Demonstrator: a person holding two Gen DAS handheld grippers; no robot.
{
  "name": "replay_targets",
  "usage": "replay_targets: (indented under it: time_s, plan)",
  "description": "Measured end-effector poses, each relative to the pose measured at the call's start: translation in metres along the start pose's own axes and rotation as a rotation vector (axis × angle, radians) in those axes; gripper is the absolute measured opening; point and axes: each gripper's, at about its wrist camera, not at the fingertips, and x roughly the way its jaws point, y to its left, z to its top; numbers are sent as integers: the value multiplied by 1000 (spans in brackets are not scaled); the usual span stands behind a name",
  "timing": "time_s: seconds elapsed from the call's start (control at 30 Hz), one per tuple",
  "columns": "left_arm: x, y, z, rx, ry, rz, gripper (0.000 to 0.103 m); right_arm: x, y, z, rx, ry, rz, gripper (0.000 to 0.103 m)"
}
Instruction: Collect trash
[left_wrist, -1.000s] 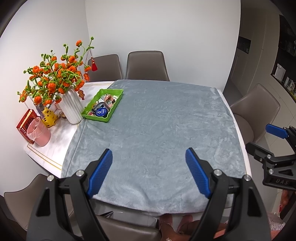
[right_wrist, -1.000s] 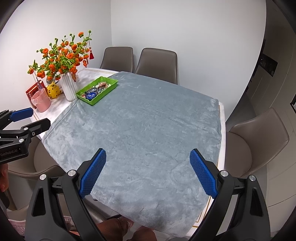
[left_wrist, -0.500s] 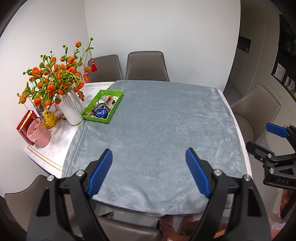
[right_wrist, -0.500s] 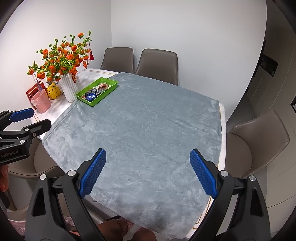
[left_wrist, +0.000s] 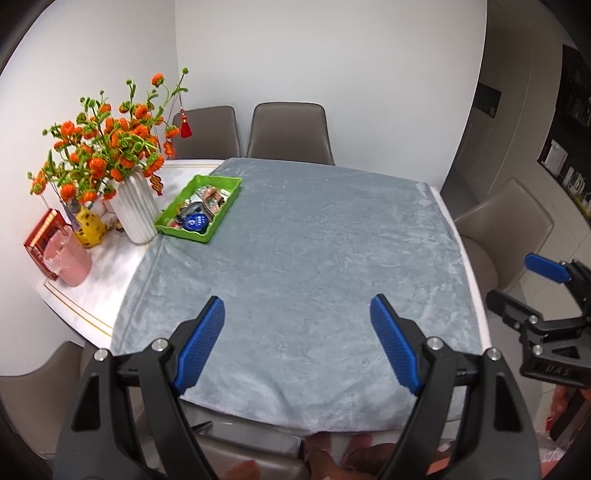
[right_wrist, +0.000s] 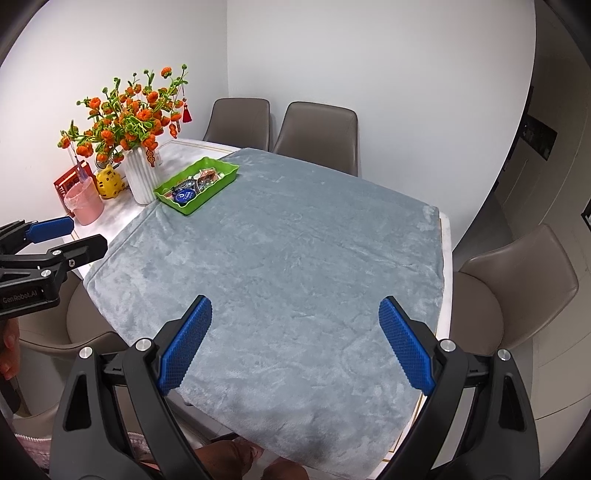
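Note:
A green tray (left_wrist: 162, 224) (right_wrist: 225, 168) holding wrappers and a blue round item (left_wrist: 195, 221) (right_wrist: 184, 195) sits at the far left of the grey cloth. A small pink bin (left_wrist: 70, 260) (right_wrist: 85, 201) lined with a clear bag stands at the table's left end. My left gripper (left_wrist: 297, 345) is open and empty above the cloth's near edge. My right gripper (right_wrist: 295, 345) is open and empty, to the right of the left one. Each gripper shows at the edge of the other's view.
A white vase (left_wrist: 133, 210) of orange flowers, a yellow figurine (left_wrist: 88, 229) and a red box (left_wrist: 40, 240) stand beside the bin. Brown chairs (left_wrist: 291, 133) surround the table. The grey cloth (left_wrist: 303, 258) covers most of the tabletop.
Both views have shifted very slightly. Both grippers stay open and nothing on the table has moved.

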Motion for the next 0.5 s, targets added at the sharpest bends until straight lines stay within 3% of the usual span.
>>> replay_targets:
  time_s: [0.5]
  plan:
    - [0, -5, 1, 36, -44, 62, 81, 5, -2, 2, 2, -4, -16, 89]
